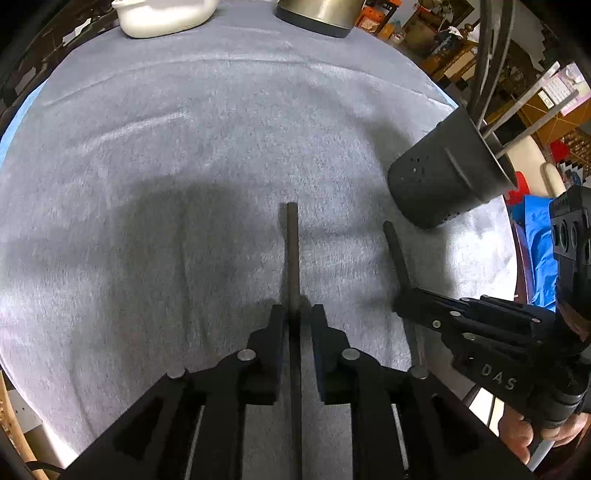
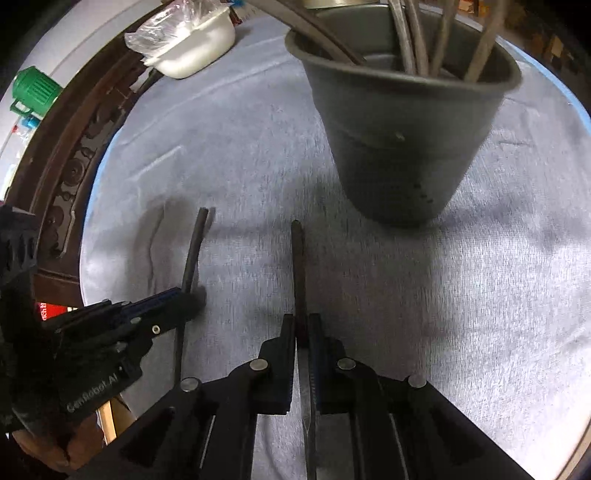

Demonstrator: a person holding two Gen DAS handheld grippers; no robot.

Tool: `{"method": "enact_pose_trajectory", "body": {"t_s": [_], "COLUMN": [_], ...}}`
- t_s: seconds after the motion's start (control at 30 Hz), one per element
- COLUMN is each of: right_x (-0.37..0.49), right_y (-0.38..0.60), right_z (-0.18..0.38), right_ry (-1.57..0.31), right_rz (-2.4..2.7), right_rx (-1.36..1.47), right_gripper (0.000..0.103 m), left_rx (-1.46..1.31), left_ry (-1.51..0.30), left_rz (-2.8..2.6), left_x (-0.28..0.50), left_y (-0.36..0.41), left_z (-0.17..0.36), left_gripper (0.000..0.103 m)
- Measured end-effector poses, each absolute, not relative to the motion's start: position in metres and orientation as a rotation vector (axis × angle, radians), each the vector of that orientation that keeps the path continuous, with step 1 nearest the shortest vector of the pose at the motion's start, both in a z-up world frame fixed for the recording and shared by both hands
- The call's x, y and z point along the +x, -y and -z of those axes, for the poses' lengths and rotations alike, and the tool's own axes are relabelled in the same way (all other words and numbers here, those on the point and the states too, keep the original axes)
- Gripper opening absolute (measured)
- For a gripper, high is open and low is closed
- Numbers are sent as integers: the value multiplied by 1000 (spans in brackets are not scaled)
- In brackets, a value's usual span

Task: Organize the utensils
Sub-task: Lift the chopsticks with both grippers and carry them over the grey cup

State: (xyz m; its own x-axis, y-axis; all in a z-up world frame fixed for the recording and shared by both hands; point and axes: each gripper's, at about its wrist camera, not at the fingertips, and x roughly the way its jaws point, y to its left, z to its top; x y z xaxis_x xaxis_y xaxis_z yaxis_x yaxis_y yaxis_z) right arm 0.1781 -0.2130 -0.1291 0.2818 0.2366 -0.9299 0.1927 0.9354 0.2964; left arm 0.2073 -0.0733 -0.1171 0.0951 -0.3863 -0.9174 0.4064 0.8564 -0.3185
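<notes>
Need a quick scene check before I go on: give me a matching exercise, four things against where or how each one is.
Things:
1. left gripper
2. right gripper
3. dark holder
4. white dish

States:
A. stands on the grey cloth, several handles inside
B. far edge of the table
C. shut on a dark utensil, holder straight ahead
D. shut on a dark utensil, holder off to its right

Pairs: 1-D, 2-C, 3-A, 4-B
</notes>
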Motion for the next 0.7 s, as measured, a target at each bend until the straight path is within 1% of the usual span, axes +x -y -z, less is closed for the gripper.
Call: {"method": "enact_pose_trajectory", "body": {"t_s": [0.23,0.3,0.43,0.57,0.7], "right_x": [181,181,178,165,150], "right_y": [209,209,208,210,217], "right_z": [127,127,124,104,75], "right_ry": [-1219,-1212,-1187,-1096,-978], "right_rz": [-59,-68,-67,-110,-151], "right_rx": [316,309,310,316,318], "right_gripper": [10,8,6,6,6], "left_rx": [6,20,3,-21,-33], "left_ry": [-1314,-1303,-1291,-1242,-1151], "left_rz": [598,591,583,589,592], "left_x": [221,225,228,223,217], "left_y": [81,84,82,64,58], "left_z": [117,117,116,102,66], "left_gripper": [16,7,7,6,6]}}
